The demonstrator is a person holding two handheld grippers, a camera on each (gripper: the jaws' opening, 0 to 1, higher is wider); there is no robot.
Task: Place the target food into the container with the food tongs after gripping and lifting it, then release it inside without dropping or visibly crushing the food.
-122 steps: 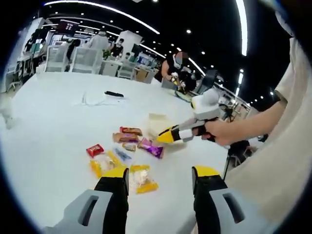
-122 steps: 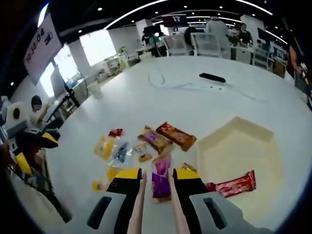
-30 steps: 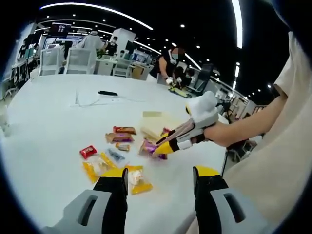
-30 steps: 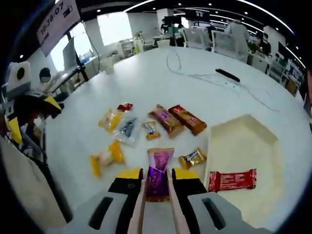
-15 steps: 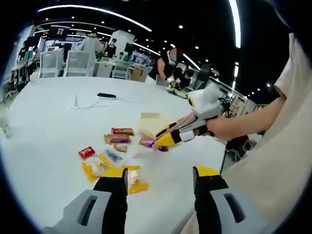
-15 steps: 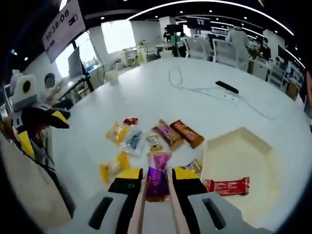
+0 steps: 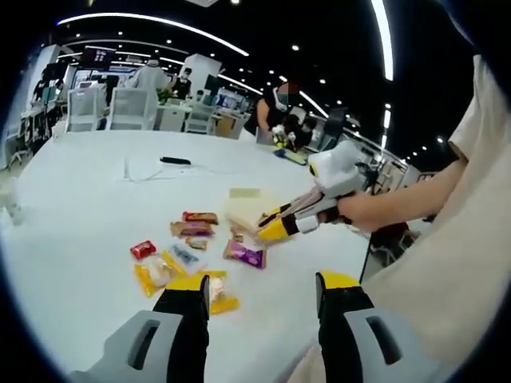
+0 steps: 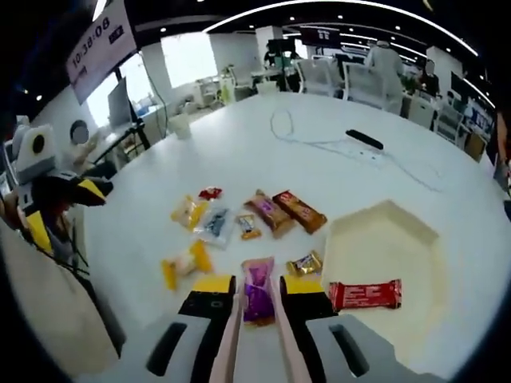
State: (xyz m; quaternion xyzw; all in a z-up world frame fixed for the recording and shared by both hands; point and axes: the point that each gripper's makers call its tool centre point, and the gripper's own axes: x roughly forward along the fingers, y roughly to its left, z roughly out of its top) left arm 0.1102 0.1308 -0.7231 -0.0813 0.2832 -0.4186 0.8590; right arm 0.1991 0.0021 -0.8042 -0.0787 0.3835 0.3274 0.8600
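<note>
Round white worktop point(image 8: 239, 152), purple foil-wrapped snack bar point(image 8: 257, 291) lying flat on it among scattered wrapped sweets, between the spread pink blades of the right tongs point(image 8: 255, 307), red wrapped bar point(image 8: 365, 294) inside shallow cream hexagonal container point(image 8: 383, 239), left tongs point(image 7: 262, 297) open, gripping nothing.

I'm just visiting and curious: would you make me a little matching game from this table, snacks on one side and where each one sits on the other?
Things:
1. red wrapper
2. purple wrapper
3. small red candy
4. black remote

Places:
A. far across the table, by the white cable
B. in the cream container
C. between the tong tips
D. far edge of the snack group

Pairs: 1-B, 2-C, 3-D, 4-A
</note>
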